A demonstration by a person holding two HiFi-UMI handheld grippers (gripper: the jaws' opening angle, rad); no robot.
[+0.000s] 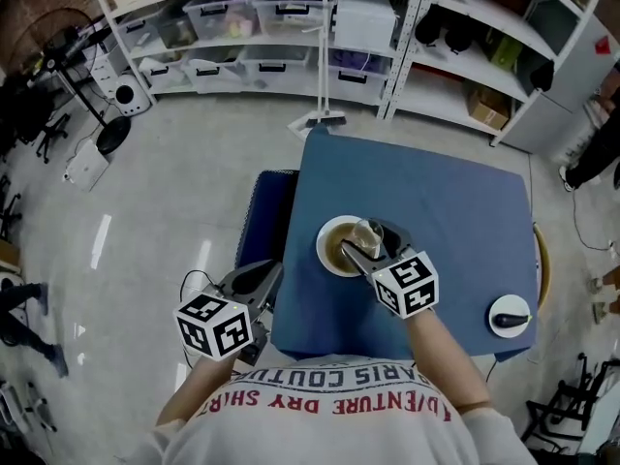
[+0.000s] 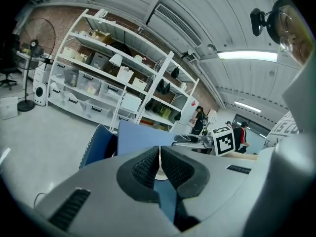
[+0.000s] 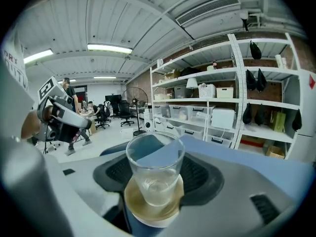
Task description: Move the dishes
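Note:
A clear drinking glass [image 1: 366, 231] stands upright between the jaws of my right gripper [image 1: 374, 243], which is shut on it. It is held over a white plate with a brown inside [image 1: 334, 250] on the blue table [image 1: 436, 211]. In the right gripper view the glass [image 3: 154, 157] sits between the black pads of my right gripper [image 3: 157, 182], with the plate [image 3: 143, 212] just beneath. My left gripper [image 1: 260, 281] is beyond the table's left edge, shut on nothing. Its pads [image 2: 148, 168] meet in the left gripper view.
A small white saucer with a dark object [image 1: 510, 315] lies at the table's near right corner. A dark blue chair [image 1: 263, 211] stands against the table's left side. Shelves with bins [image 1: 291, 27] line the far wall, and a broom [image 1: 320, 114] leans there.

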